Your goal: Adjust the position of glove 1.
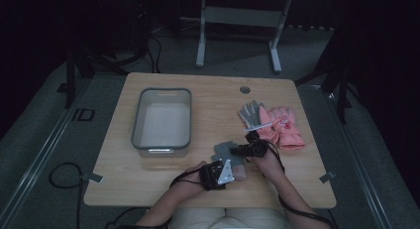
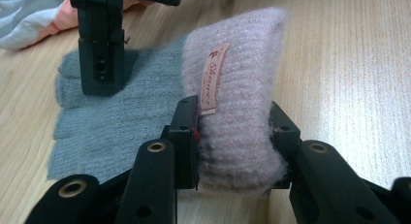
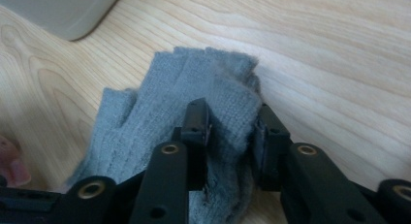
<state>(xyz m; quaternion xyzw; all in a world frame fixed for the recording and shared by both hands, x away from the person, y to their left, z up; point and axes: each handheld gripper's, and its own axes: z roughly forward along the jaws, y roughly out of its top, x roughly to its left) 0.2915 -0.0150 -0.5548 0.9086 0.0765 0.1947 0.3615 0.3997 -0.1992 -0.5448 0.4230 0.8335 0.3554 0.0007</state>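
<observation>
- Step in hand: securing the grey knit glove (image 1: pixel 229 154) at both ends, near the table's (image 1: pixel 148 179) front edge.
- Left gripper (image 2: pixel 236 141): jaws clamp the glove's pink cuff (image 2: pixel 237 88), which stands upright.
- Right gripper (image 3: pixel 231 136): jaws pinch the glove's finger end (image 3: pixel 213 73).
- Next move, by judgement: lift both together and carry toward the grey bin (image 1: pixel 162 120), keeping the glove taut.

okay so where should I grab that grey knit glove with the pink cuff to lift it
Grip the grey glove by its pink ribbed cuff, coming in level from the cuff end: it stands thick and raised off the table, while the fingers lie flat. The left gripper pinches there.
</observation>
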